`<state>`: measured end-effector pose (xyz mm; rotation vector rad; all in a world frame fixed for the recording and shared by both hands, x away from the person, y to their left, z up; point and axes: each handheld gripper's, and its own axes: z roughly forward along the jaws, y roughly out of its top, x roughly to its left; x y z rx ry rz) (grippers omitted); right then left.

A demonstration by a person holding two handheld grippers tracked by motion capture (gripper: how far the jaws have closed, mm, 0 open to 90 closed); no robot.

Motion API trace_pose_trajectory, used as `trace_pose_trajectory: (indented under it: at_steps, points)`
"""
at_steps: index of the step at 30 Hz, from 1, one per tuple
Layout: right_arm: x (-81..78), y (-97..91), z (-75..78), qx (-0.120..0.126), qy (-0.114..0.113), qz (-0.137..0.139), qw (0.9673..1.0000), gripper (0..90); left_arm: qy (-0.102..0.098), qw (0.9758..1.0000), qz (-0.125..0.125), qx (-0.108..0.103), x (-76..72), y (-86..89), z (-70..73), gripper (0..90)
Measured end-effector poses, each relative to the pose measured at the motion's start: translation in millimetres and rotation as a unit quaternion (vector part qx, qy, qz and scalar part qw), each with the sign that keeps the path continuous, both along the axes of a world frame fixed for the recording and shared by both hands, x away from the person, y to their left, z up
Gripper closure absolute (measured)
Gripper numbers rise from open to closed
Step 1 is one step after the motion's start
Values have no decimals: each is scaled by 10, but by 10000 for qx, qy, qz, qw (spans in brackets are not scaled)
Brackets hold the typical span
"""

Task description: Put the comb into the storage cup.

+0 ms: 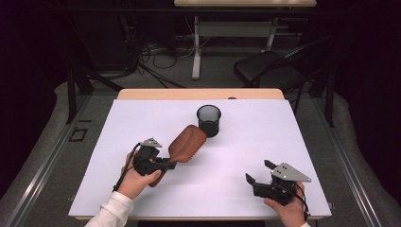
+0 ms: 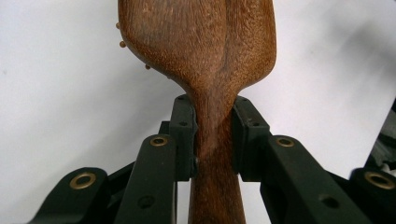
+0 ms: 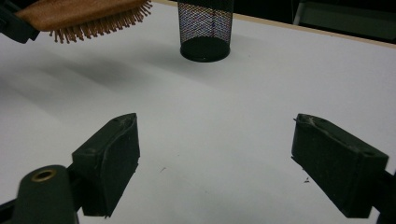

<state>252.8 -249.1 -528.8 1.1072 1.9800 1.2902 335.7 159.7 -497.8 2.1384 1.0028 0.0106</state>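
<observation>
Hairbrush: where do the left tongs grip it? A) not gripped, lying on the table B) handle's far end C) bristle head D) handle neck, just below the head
D: in the left gripper view the left tongs press both sides of the hairbrush at its narrow neck.

Wooden hairbrush (image 2: pixel 205 60) neck clamped between left tool (image 2: pixel 214 135) jaws, above white table (image 2: pixel 56 93)

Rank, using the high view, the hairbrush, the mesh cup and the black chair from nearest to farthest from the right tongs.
1. Hairbrush: to the left of the right tongs, held off the table by the left tongs.
2. Mesh cup: upright, mid-table, farther back.
3. Black chair: on the floor beyond the table's far edge.
</observation>
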Motion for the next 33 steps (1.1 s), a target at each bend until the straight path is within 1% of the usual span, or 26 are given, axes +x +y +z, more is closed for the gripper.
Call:
trace_pose_trajectory:
  at_steps: [5,14,19,23,33]
  points:
    - [1,-1,0,-2,1,7,10000,148,-72,9999,4,-125,0,4,70,731]
    - [0,0,0,2,-2,6,10000,147,-228,9994,-32,-246,-12,-33,169,732]
    - [0,-2,1,6,1,5,10000,147,-254,9992,-49,-306,-11,-57,202,733]
    - [1,-2,0,0,-2,7,10000,148,-272,9988,-53,-412,-8,-75,230,733]
    - [2,-2,-1,5,-6,8,10000,147,-392,9975,-90,-577,-8,-127,323,733]
